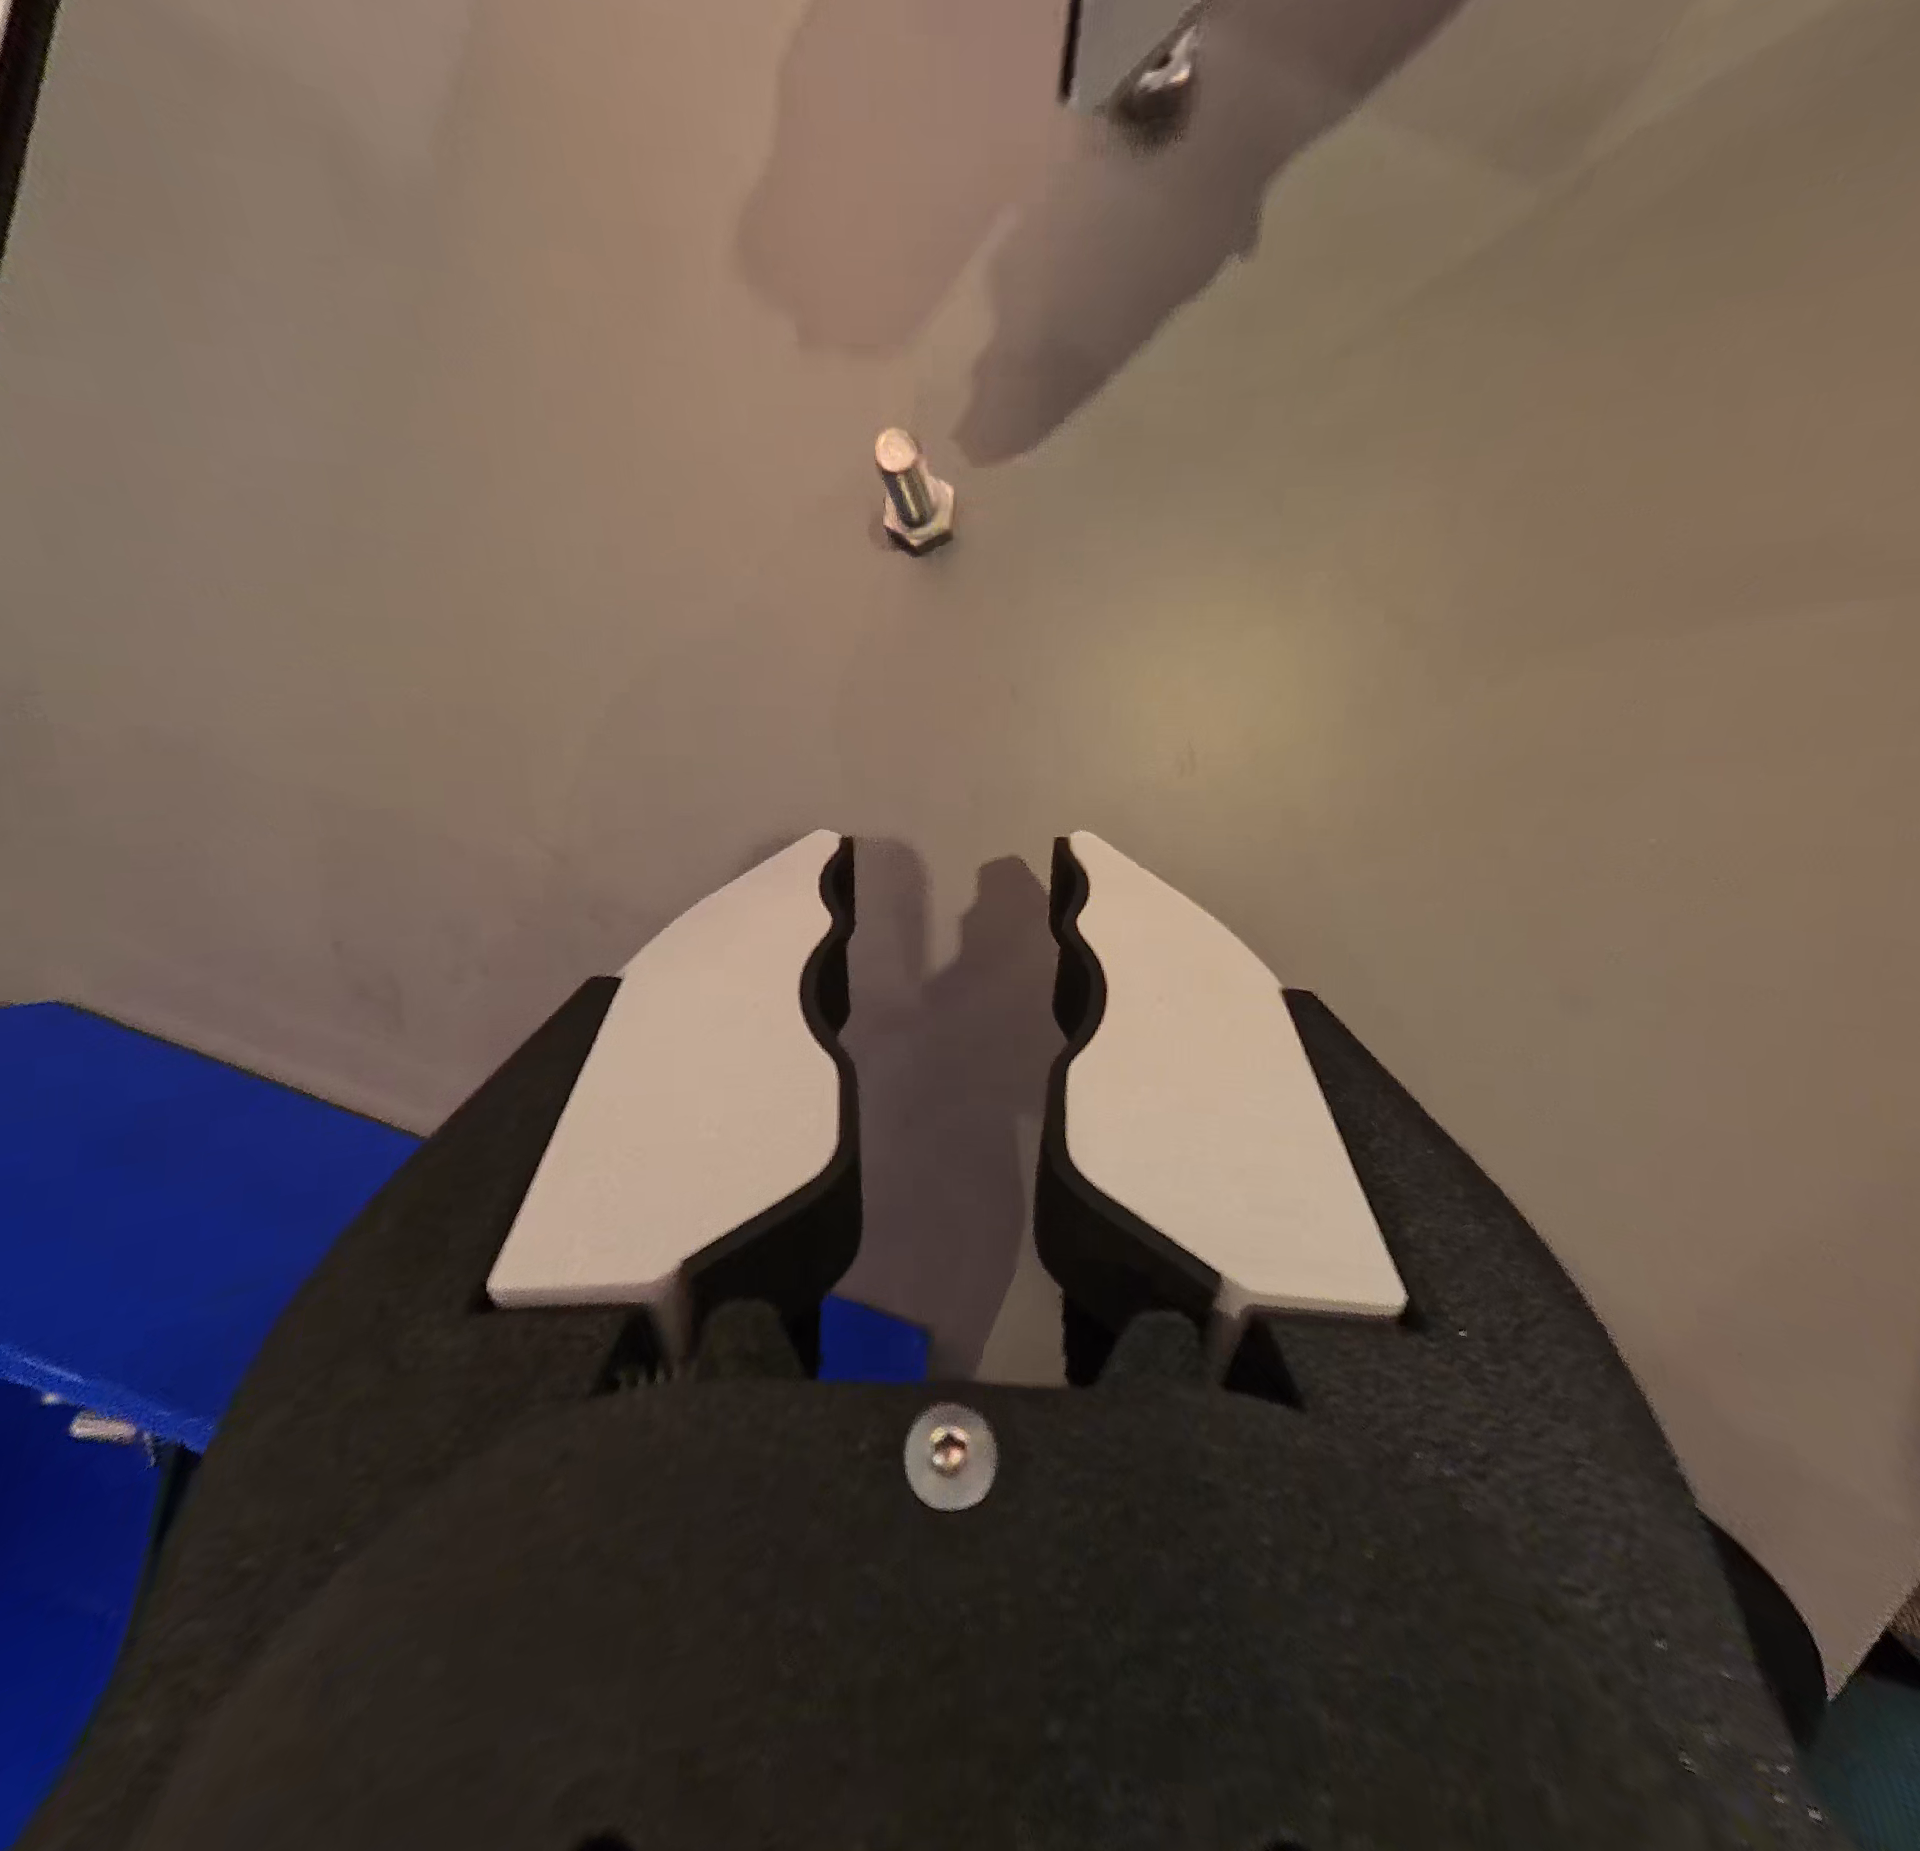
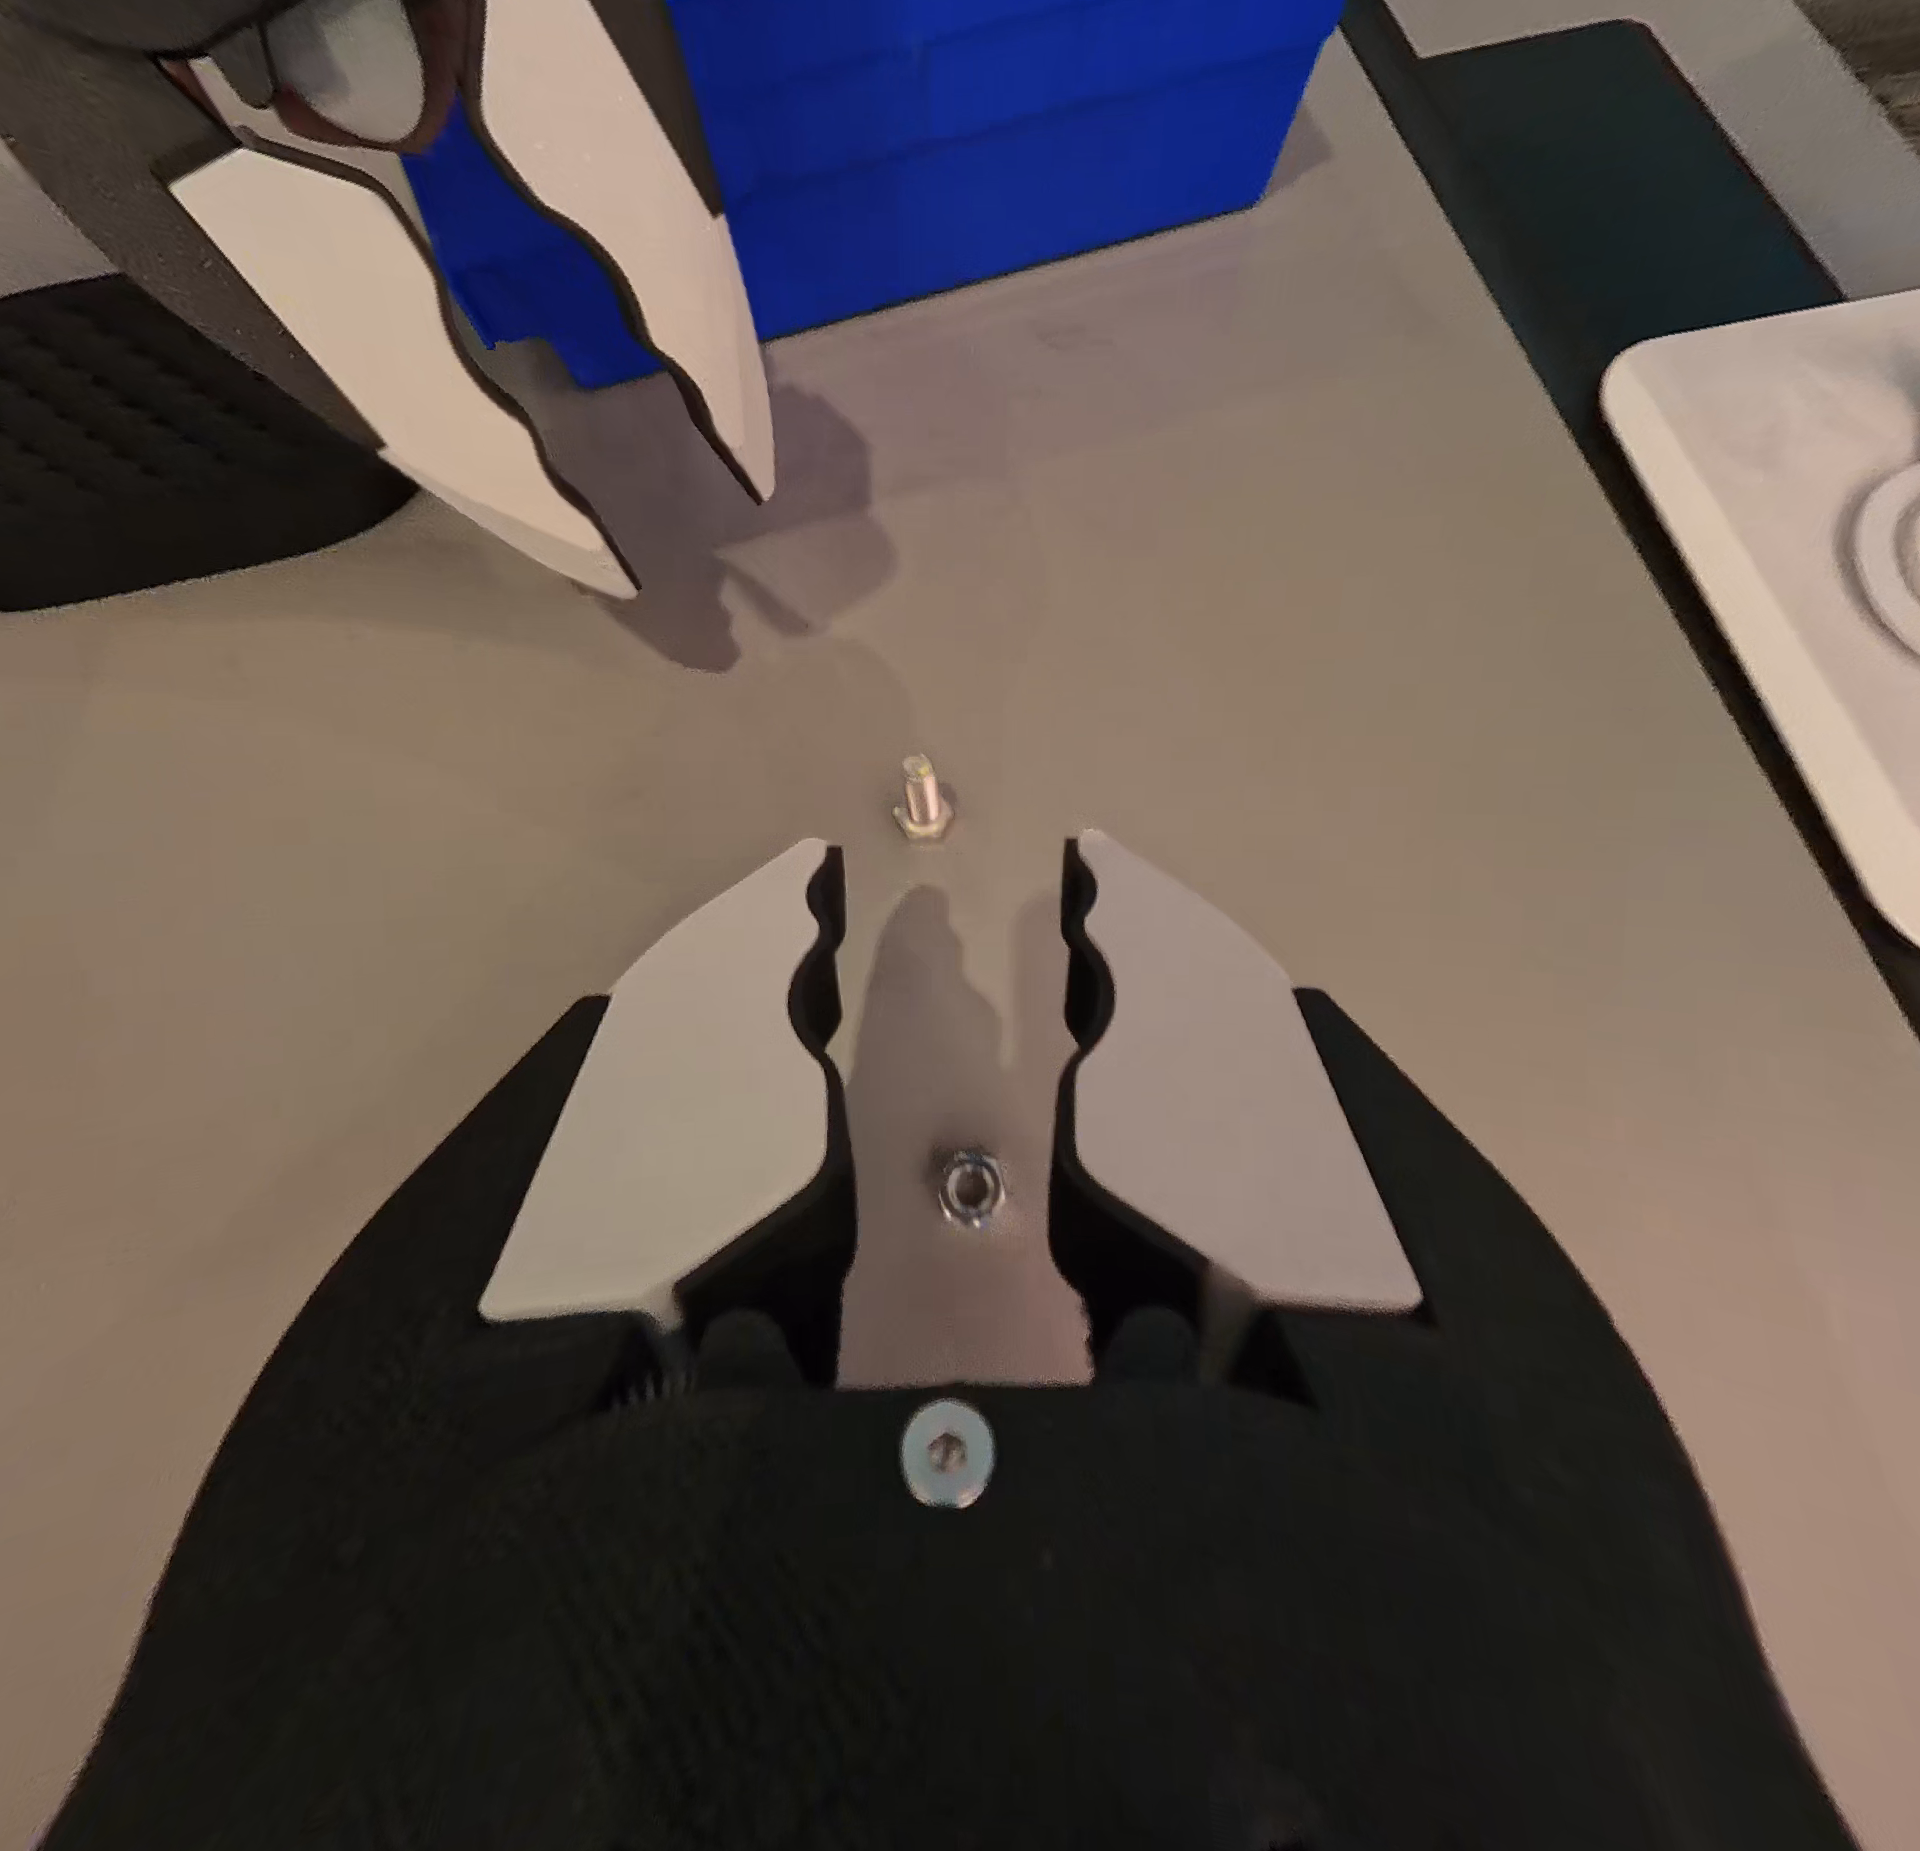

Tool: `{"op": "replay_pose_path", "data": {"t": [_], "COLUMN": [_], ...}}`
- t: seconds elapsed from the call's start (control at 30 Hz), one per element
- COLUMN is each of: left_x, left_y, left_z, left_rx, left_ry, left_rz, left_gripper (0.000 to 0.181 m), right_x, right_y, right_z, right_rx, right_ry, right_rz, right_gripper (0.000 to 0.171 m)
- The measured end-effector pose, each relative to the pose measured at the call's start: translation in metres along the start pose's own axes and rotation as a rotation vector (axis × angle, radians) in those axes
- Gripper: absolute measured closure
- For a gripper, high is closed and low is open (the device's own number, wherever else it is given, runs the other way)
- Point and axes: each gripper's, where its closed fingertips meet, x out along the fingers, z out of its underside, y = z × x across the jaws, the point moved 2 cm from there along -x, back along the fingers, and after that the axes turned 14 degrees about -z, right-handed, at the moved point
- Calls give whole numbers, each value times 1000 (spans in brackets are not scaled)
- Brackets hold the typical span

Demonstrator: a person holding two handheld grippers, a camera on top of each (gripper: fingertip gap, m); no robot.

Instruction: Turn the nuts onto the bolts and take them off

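Observation:
A silver bolt (image 1: 912, 492) stands on its hex head on the grey table (image 1: 416, 554), shank up. My left gripper (image 1: 951, 851) is open and empty, some way short of the bolt. In the right wrist view the bolt (image 2: 920, 814) stands just beyond my open right gripper (image 2: 951, 845). A loose silver nut (image 2: 966, 1188) lies flat on the table between the right gripper's fingers, touched by neither. The left gripper (image 2: 691, 539) shows at upper left, open, tips pointing down near the table. The right gripper's fingers (image 1: 1091, 274) show blurred beyond the bolt, with the nut (image 1: 1155, 87) under them.
A blue bin (image 2: 987, 118) stands at the far side of the table, behind the left gripper; it also shows in the left wrist view (image 1: 156, 1178). A white tray (image 2: 1766, 554) lies at the right edge. A black mat (image 2: 156, 451) lies at the left. The gap from one gripper's tips to the other's is roughly 12 cm.

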Motion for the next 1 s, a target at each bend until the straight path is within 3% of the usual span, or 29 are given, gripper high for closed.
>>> {"op": "replay_pose_path", "data": {"t": [0.27,0.6,1.0], "left_x": [0,0,-4], "left_y": [-6,-9,-15], "left_z": [-17,-24,-26], "left_rx": [-21,-34,-31], "left_ry": [2,28,33], "left_rz": [1,-42,-92], "left_gripper": [147,146,146], "right_x": [-34,-11,-10], "right_y": [-6,-9,-9], "right_z": [-3,6,7], "right_rx": [-1,-18,-10], "right_ry": [34,-35,-37], "right_rz": [22,-4,-9], "right_gripper": [130,130,130]}}
